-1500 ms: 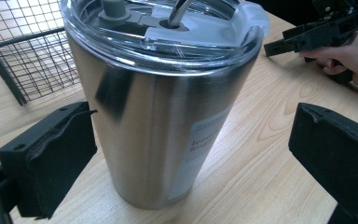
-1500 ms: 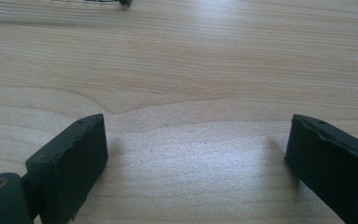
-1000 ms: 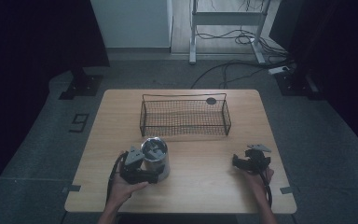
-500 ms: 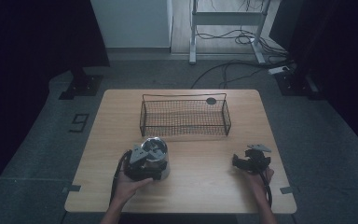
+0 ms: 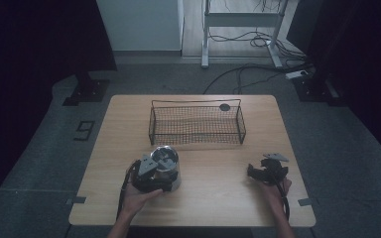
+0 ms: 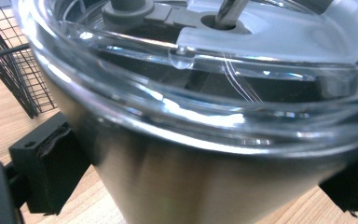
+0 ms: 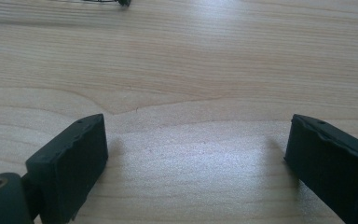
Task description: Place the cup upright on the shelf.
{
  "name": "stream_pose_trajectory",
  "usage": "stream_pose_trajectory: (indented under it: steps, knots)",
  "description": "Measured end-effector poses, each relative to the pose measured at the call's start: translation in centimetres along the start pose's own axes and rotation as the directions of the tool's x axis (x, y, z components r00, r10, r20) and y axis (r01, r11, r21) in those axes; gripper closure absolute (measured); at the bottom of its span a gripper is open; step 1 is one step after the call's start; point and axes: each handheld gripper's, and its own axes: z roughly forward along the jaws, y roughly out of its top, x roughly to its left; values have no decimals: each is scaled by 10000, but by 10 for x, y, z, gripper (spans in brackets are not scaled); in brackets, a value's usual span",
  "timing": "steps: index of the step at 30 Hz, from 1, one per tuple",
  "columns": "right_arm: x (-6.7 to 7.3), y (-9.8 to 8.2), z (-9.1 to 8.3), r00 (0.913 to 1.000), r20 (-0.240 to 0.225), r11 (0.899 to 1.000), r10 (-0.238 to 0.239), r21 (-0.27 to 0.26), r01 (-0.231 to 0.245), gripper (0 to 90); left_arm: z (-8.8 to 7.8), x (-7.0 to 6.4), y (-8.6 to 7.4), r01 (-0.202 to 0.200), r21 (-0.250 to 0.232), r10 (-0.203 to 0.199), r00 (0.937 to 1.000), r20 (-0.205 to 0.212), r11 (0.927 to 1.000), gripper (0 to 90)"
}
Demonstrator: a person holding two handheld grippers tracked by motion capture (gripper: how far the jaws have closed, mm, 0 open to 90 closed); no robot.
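A steel tumbler (image 5: 164, 161) with a clear plastic lid stands upright on the wooden table (image 5: 218, 198), left of centre near the front. My left gripper (image 5: 154, 174) holds it from the near side. In the left gripper view the tumbler (image 6: 191, 177) sits between the two black jaws, whose pads (image 6: 51, 168) press against its metal wall. Toward the front right, my right gripper (image 5: 259, 171) rests low on the table. Its jaws stand wide apart in the right gripper view (image 7: 196, 154), with bare wood between them.
A black wire basket (image 5: 196, 131) stands empty across the middle of the table, just beyond the tumbler; its corner (image 6: 14, 60) shows close by in the left gripper view. A small dark disc (image 5: 224, 106) lies behind the basket. The floor around is dark.
My left gripper has slid in from the tumbler's left and closed around its body. The tumbler and the right gripper have stayed put.
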Motion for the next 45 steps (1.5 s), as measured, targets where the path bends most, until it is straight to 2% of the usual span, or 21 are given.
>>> stream_pose_trajectory:
  steps: [7,11,20,25,33,45]
  knots:
    - [0,0,0,10000,1,10000,-2,-3,2,54,-1,0,-1,71,-160,-72,10000,-64,9998,39]
    - [0,0,0,10000,-1,10000,-18,-5,18,55,-2,1,-1,304,-268,-304,9995,23,9992,40]
    - [0,0,0,10000,-17,10000,-37,-5,37,55,-5,-1,-1,140,-443,-147,9998,-160,9989,41]
    - [0,0,0,10000,-21,10000,-38,-8,38,55,-9,0,0,188,-629,-199,9997,-163,9978,41]
    - [0,0,0,10000,-19,10000,-39,-9,39,56,-17,1,8,218,-828,-242,9993,-273,9963,42]
    - [0,0,0,10000,-15,10000,-36,-10,36,57,-30,10,27,531,-1204,-580,9976,-376,9913,42]
